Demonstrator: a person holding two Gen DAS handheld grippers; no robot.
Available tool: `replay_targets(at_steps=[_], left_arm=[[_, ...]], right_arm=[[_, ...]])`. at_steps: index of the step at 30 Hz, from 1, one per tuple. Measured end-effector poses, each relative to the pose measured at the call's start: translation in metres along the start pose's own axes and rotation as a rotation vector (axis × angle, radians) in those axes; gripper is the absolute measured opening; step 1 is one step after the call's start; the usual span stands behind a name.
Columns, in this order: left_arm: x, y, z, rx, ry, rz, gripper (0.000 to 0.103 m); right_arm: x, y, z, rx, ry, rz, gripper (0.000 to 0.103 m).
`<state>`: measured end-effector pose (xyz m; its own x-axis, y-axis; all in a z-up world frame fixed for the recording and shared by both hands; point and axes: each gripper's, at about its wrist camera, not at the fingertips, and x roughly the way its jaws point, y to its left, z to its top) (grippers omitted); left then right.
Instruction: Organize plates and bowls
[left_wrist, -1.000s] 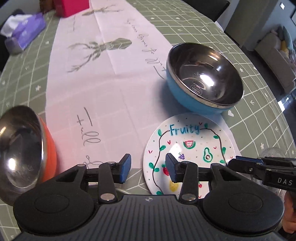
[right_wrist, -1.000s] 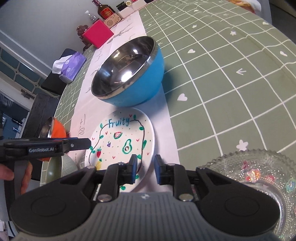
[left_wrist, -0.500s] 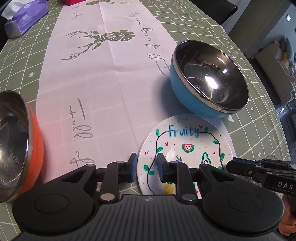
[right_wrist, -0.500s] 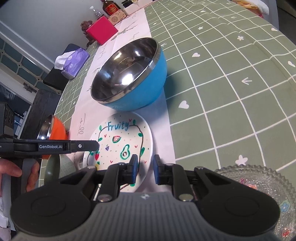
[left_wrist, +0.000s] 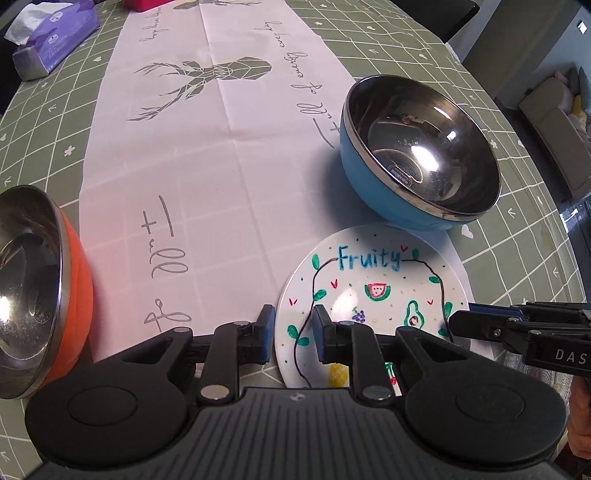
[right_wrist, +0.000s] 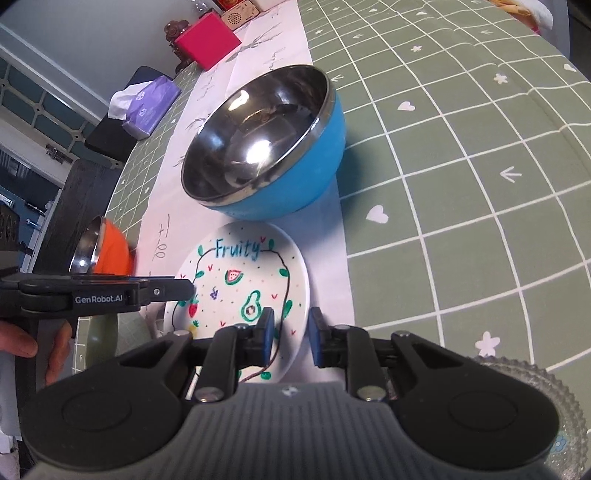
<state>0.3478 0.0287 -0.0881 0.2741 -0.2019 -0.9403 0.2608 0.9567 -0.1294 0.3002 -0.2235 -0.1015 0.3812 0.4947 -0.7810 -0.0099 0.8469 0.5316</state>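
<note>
A white "Fruity" plate (left_wrist: 373, 291) (right_wrist: 243, 280) lies flat on the white runner. My left gripper (left_wrist: 293, 334) straddles its left rim with a narrow gap between the fingers; whether they touch the plate is unclear. My right gripper (right_wrist: 290, 334) straddles its right rim, also with a narrow gap. A blue steel-lined bowl (left_wrist: 417, 155) (right_wrist: 266, 147) stands just behind the plate. An orange steel-lined bowl (left_wrist: 40, 291) (right_wrist: 107, 251) stands at the left. A glass dish (right_wrist: 546, 398) lies at the lower right of the right wrist view.
A white runner (left_wrist: 221, 147) crosses a green checked tablecloth (right_wrist: 461, 166). A purple tissue box (left_wrist: 51, 33) and a pink box (right_wrist: 208, 42) stand at the far end. A green dish (right_wrist: 103, 332) shows below the left gripper. The table edge runs near on the right.
Both grippers have closed in on the plate's opposite rims. The left gripper's fingers narrowed from wide apart a second ago. The right gripper's gap has widened slightly. The plate lies in the same place.
</note>
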Motion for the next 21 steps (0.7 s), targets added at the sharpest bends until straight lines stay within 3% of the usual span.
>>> replay_targets(at_steps=[3,6,21], left_arm=[[-0.001,-0.002,-0.001,-0.003,-0.009,0.018,0.024],[-0.003,-0.001,-0.002,-0.018,-0.021,0.023,0.023],[-0.026,-0.006,-0.006,-0.062,-0.061,0.04,0.023]], right_arm=[[0.0,-0.004,0.001,0.029,-0.002,0.02,0.019],[0.0,-0.007,-0.001,0.04,-0.02,0.005,0.007],[-0.019,-0.009,-0.007,0.088,-0.044,0.043,0.006]])
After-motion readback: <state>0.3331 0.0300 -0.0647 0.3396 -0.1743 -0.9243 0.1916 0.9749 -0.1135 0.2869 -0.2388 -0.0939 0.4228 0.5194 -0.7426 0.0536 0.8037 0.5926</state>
